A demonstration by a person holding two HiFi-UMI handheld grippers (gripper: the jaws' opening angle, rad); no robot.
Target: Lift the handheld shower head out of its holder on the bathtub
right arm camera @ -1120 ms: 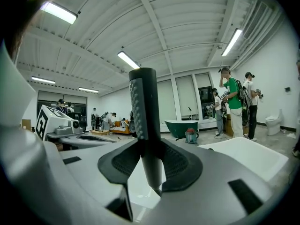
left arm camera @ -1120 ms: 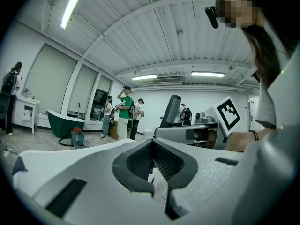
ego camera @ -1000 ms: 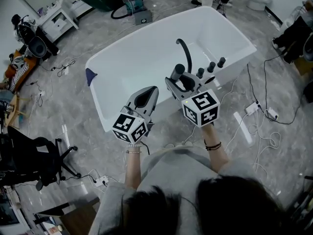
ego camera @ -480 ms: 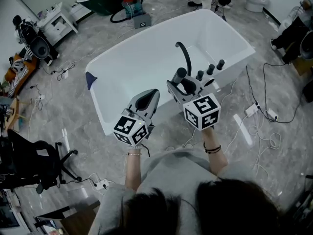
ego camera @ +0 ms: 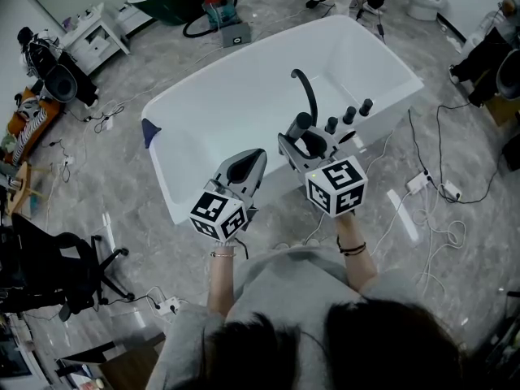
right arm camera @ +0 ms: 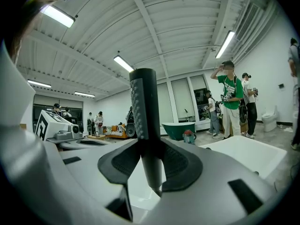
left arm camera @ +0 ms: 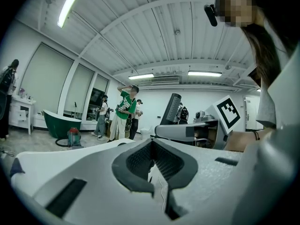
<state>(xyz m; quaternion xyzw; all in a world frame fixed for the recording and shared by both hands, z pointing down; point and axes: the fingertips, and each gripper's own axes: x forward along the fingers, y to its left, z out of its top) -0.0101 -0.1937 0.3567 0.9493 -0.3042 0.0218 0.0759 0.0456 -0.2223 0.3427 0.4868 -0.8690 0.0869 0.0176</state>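
A: What had changed over that second?
B: Hardly anything. The right gripper (ego camera: 302, 143) stayed clamped on the shower head (right arm camera: 145, 116), upright toward 12 o'clock over the bathtub (ego camera: 244, 88) rim. Its lower end looked free, so probably lifted. The left gripper (left arm camera: 152, 156) was closed, empty.

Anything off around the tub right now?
Nothing spilled or broken. Only oddity: loose cables sprawl over the floor beside the bathtub, at the head view's right. The right tongs grip the shower head upright; left tongs shut, empty.
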